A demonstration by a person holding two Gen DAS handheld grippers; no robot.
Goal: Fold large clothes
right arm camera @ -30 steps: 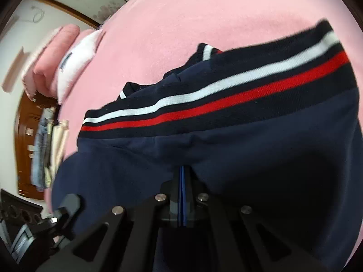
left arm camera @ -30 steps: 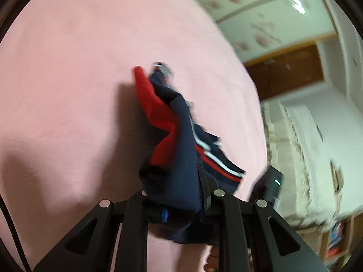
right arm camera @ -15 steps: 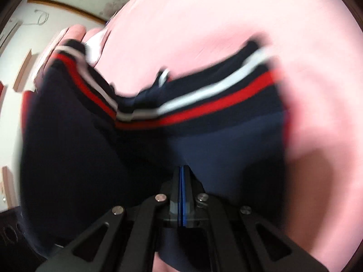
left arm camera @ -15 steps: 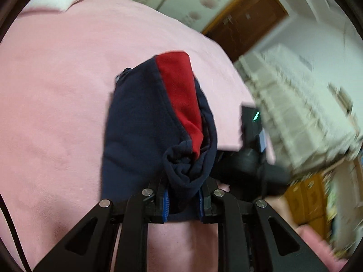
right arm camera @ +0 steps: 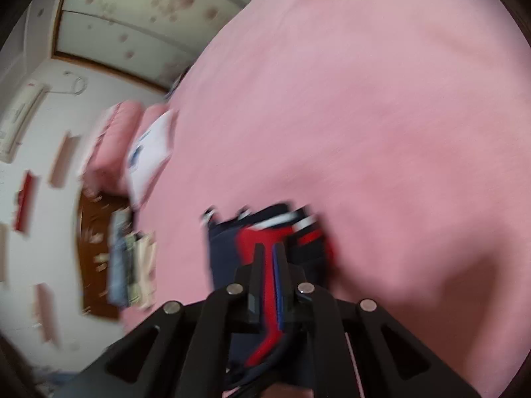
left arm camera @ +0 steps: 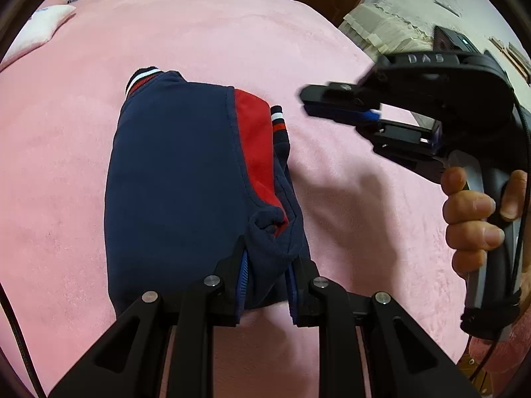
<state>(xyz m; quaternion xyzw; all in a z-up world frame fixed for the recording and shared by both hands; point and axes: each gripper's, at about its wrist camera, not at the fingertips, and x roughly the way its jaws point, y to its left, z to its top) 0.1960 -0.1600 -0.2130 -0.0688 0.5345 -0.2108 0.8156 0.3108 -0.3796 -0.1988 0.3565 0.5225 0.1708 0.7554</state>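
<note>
- Saw a pink bedspread (left arm camera: 232,33) filling most of both views, blurred in the right wrist view.
- Found the navy garment (left arm camera: 172,172) lying folded into a compact bundle near the middle of that bedspread, with a red panel (left arm camera: 255,139) along its right side.
- Saw the right gripper (left arm camera: 303,102) held in a hand (left arm camera: 474,219) above the bedspread, to the right of the garment and clear of it.
- Noted that its jaws had just been opening, stood only a narrow slit apart, and had nothing between them.
- Caught the same narrow gap in the blurred right wrist view (right arm camera: 272,248), with the garment lying beyond the fingertips.
- Found the left gripper (left arm camera: 267,275) clamped on a bunched wad of navy fabric at the garment's near edge, jaws a little apart with the cloth pinched between them.
- Spotted a pale pillow (left arm camera: 39,30) at the bedspread's far left corner.
- Made out a white-and-red striped cuff (left arm camera: 141,78) poking from the garment's far end.
</note>
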